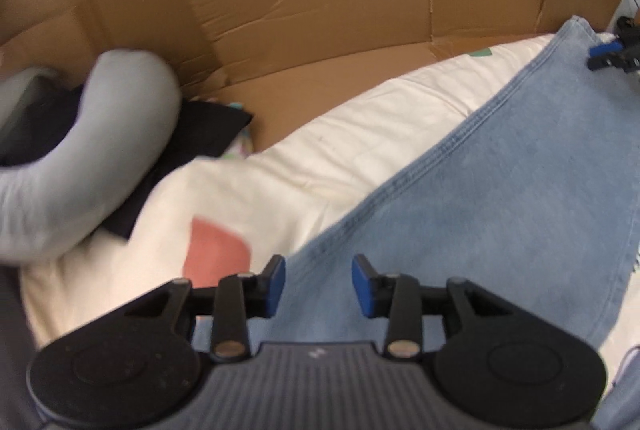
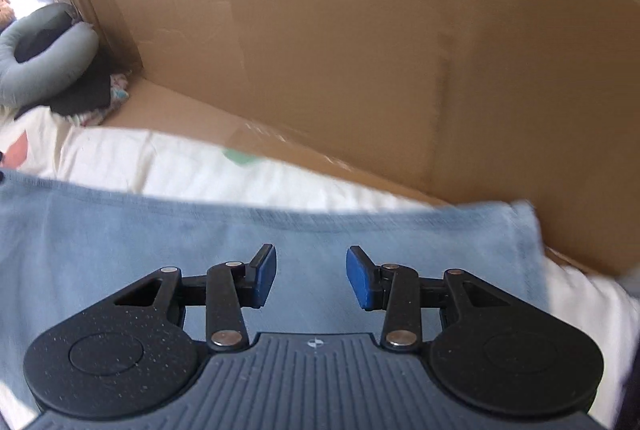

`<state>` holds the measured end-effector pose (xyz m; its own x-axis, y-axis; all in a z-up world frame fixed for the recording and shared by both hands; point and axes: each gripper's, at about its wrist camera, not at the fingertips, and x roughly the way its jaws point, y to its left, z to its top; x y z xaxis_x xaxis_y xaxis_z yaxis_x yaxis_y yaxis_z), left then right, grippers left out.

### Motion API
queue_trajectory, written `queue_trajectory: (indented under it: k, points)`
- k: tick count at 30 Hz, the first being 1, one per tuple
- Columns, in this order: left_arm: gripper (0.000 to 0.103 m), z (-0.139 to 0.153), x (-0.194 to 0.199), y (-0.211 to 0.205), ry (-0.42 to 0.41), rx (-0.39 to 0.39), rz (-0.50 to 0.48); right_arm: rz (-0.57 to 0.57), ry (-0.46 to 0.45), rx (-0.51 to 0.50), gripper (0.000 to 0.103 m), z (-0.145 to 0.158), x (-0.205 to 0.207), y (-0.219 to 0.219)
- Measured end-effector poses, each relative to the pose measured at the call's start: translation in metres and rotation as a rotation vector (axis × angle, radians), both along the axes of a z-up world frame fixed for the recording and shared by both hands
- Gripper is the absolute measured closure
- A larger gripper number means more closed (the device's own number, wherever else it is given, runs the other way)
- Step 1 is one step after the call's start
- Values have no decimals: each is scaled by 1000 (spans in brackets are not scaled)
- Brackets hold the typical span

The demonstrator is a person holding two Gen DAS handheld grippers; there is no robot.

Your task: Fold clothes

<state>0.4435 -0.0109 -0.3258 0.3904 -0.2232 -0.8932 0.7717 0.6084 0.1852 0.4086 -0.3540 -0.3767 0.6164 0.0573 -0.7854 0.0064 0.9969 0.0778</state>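
Spread flat across a cream quilt (image 1: 360, 134): a pair of light-blue jeans (image 1: 520, 190), stitched side seam running diagonally in the left wrist view, hem end near the cardboard wall (image 2: 360, 30) in the right wrist view. Directly above the denim, left gripper (image 1: 318, 286) with blue pads (image 1: 278, 284) apart and nothing between them, close to the seam edge. Likewise over the cloth, right gripper (image 2: 311, 276), jaws parted and empty, blue fabric visible through the gap. Printed on the quilt, a coral-red patch (image 1: 218, 250) just beside the left gripper's fingers and a small green patch (image 2: 240, 156) near the cardboard. Behind the bedding, a tall sheet of brown corrugated cardboard, creased and bent into a barrier, its lower flap lying flat against the quilt. Off to the left, a grey curved pillow (image 1: 100, 150) resting on dark folded clothing (image 1: 208, 130), with a scrap of pastel patterned fabric (image 2: 116, 94) peeking out beside it. At far right in the left wrist view, the other gripper's blue-tipped fingers just visible over the far end of the jeans.
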Motion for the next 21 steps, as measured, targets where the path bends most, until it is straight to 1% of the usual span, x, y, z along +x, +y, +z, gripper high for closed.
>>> queue_trajectory:
  k: [3,7,10,14,17,21]
  points:
    - [63,14,-12,24,0,2,52,-28,19,-1,57,5,-23,-14]
    - [61,36,-32,59,-2,6,123,-54,19,5,57,20,-51,-30]
    - [57,57,-47,88,-9,0,193,-50,16,10,57,37,-66,-38]
    - [57,88,-69,126,-57,11,314,-43,-5,13,57,69,-78,-44]
    - [57,112,-91,150,-78,6,380,-33,-21,25,57,97,-87,-50]
    - [57,142,-123,177,-101,-4,455,-9,-59,15,57,139,-100,-57]
